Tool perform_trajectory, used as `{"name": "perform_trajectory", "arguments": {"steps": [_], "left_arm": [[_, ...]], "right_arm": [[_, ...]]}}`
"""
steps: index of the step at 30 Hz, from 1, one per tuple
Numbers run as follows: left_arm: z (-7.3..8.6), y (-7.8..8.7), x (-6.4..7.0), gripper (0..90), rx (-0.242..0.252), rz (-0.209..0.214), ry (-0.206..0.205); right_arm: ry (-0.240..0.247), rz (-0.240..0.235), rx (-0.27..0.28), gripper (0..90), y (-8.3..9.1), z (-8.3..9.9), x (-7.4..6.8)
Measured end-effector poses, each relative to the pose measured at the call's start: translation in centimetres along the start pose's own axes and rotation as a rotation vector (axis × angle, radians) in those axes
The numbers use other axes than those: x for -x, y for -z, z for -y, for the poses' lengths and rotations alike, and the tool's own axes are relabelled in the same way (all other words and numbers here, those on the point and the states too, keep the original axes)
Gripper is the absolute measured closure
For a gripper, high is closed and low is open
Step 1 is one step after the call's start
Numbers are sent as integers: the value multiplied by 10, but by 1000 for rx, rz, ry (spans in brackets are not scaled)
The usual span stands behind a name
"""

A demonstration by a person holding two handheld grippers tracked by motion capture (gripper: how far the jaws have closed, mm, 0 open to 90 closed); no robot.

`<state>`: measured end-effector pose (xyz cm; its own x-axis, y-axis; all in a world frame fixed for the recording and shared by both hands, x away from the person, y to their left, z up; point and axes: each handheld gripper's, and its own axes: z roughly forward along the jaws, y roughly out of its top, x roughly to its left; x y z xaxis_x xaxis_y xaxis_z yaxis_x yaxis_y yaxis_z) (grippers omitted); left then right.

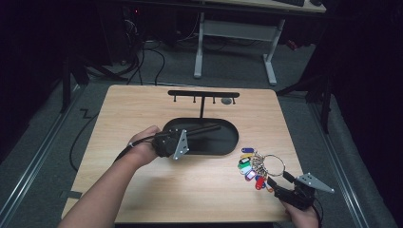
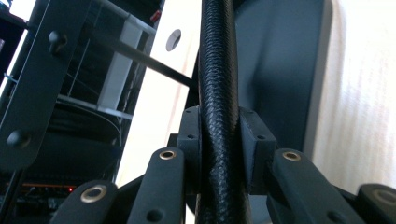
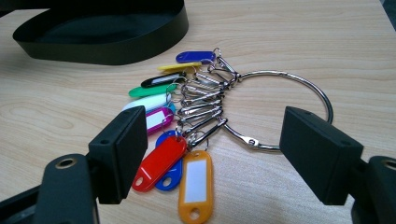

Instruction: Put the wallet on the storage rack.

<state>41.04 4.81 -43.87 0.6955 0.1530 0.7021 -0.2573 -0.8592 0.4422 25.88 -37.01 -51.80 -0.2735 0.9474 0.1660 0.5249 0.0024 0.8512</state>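
Centre frame, the left gripper (image 1: 190,134) clenches the key rack's black pole (image 2: 218,93); lower right, the right gripper (image 3: 212,140) gapes before the key ring (image 3: 280,109).

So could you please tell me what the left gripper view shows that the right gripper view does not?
Left gripper view: the left hand-held gripper shut on a black rod, with the rack's bar beside it.

Right gripper view: the open right hand-held gripper short of a key ring with coloured tags, not touching it.

Both: the black tray on the wooden table.
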Motion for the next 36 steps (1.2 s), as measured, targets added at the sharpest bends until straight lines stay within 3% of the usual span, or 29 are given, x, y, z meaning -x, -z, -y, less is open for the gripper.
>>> {"name": "perform_trajectory", "arguments": {"steps": [5, 10, 14, 22, 27, 32, 36], "left_arm": [[-4, -19, -1, 736, -12, 10, -35], [-4, -30, -2, 736, 5, 30, -13], [-2, -40, 0, 737, 4, 31, -33], [-3, -57, -1, 738, 20, 27, -23], [-7, -66, -1, 737, 19, 21, -72], [-12, -75, 2, 735, 15, 49, -90], [-8, -78, 6, 730, -16, 75, -91]], "right_arm": [[1, -2, 0, 239, 1, 1, 1], [-8, -4, 0, 239, 1, 1, 1], [-10, -8, -5, 239, 1, 2, 2], [-6, -16, -5, 239, -1, 2, 2], [-11, -16, -8, 239, -1, 3, 3], [-11, -18, -13, 238, -2, 3, 4], [-11, -17, -9, 239, -1, 3, 4]]}}
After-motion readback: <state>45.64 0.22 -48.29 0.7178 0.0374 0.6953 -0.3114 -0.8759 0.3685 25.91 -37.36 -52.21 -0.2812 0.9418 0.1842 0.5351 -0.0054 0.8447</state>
